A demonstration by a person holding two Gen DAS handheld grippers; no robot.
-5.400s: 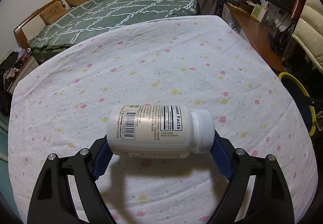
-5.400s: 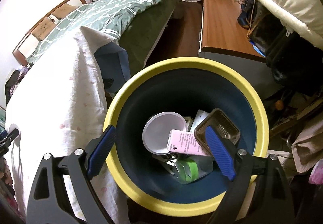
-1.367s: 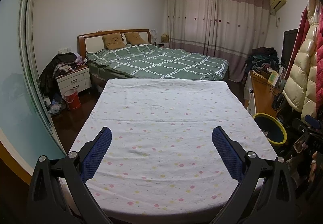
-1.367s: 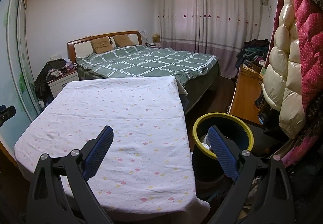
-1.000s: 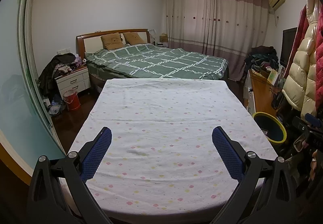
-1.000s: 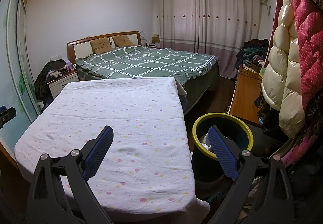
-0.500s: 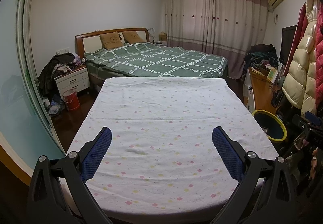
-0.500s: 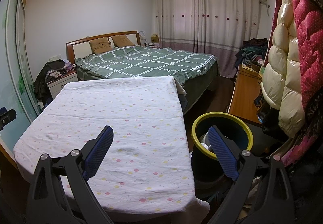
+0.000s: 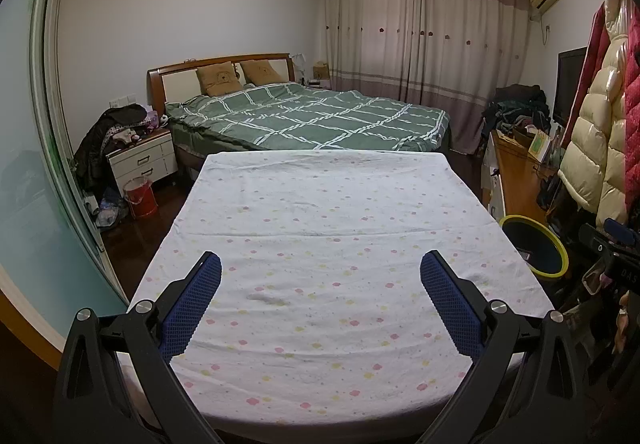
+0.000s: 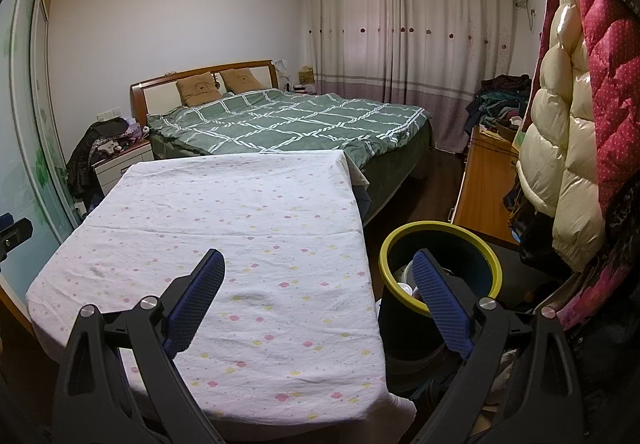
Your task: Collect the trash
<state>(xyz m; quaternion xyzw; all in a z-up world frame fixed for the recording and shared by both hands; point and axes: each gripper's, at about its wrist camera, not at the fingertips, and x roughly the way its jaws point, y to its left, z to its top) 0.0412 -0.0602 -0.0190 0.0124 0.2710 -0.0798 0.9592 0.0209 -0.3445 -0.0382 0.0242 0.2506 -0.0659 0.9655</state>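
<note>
A dark bin with a yellow rim (image 10: 440,244) stands on the floor just right of the table; white trash shows inside it, and it appears again as the bin (image 9: 534,244) at the right of the left wrist view. The table wears a white cloth with small pink and yellow flowers (image 9: 324,236), and I see no trash on it. My left gripper (image 9: 320,300) hangs open and empty over the table's near end. My right gripper (image 10: 318,298) is open and empty too, above the table's near right corner, its right finger in front of the bin.
Beyond the table lies a bed with a green checked cover (image 9: 312,116). A nightstand (image 9: 142,160) and a red bucket (image 9: 140,196) stand at the left. A wooden desk (image 10: 484,180), hanging puffy coats (image 10: 568,124) and piled clothes crowd the right side.
Five seconds ago the left gripper held a white pill bottle and the right hung over the bin. Both now stand back, open and empty; over the last second they hardly move.
</note>
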